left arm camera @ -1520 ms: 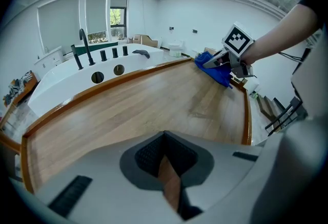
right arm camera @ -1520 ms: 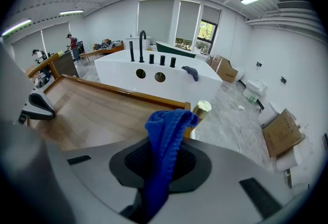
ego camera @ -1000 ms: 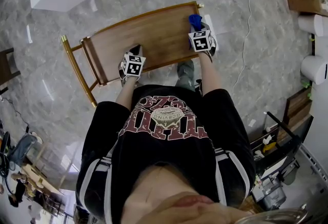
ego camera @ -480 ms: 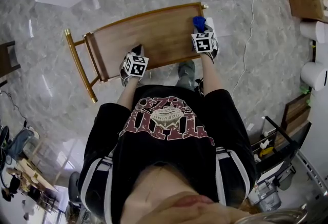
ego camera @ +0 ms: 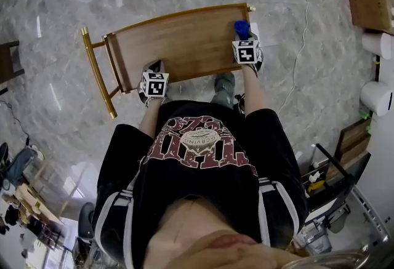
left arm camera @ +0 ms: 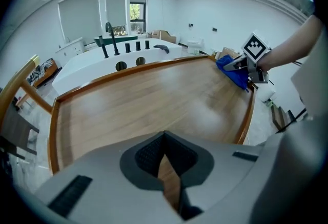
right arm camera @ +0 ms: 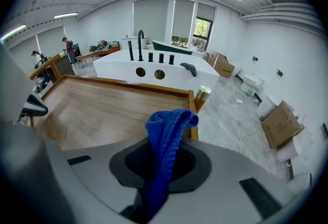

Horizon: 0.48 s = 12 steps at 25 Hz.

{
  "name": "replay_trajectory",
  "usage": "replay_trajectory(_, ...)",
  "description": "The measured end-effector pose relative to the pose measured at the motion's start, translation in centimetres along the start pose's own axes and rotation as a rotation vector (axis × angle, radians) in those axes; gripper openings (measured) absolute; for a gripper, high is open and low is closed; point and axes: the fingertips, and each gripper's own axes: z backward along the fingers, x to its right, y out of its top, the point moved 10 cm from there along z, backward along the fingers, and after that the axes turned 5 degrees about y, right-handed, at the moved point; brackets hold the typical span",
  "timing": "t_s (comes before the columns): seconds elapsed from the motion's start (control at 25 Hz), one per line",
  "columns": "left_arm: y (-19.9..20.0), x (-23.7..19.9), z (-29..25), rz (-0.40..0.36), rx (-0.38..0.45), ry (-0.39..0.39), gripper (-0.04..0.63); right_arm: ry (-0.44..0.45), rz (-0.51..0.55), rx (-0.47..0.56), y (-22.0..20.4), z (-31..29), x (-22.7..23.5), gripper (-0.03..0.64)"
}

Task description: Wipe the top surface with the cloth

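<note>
My right gripper (ego camera: pixel 244 39) is at the far right corner of the wooden worktop (ego camera: pixel 178 40). Its jaws are squeezed tight on the blue cloth (right arm camera: pixel 166 133), which sticks up out of them in a folded lump. The cloth is just over that corner of the worktop, near the little gold knob (right arm camera: pixel 204 93) on the worktop's frame. My left gripper (ego camera: pixel 154 69) is at the near edge of the worktop, toward its left end, well apart from the cloth. Its jaws are pressed together at the tips with nothing in them; I only see brown wood below them. The worktop is bare wood with a raised rim all round. A gold handle bar (ego camera: pixel 97 80) sticks out from the worktop's left end. Past the far side of the worktop is a big white tub (right arm camera: pixel 154 72) with black taps (right arm camera: pixel 140 46) on it. The worktop stands on a grey stone floor (ego camera: pixel 61 28).
</note>
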Motion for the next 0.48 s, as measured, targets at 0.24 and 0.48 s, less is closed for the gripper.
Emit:
replay_trajectory(0.24, -1.7, -0.8, -0.4, 0.044, -0.058, -0.018, 0.046, -0.003, -0.024, 0.009, -0.1, -0.2, -0.4, 0.058)
replay_trajectory(0.48, -2.0, -0.7, -0.3, 0.075, -0.037, -0.028, 0.046, 0.015, -0.007, -0.002, -0.2, -0.1, -1.9, 0.058)
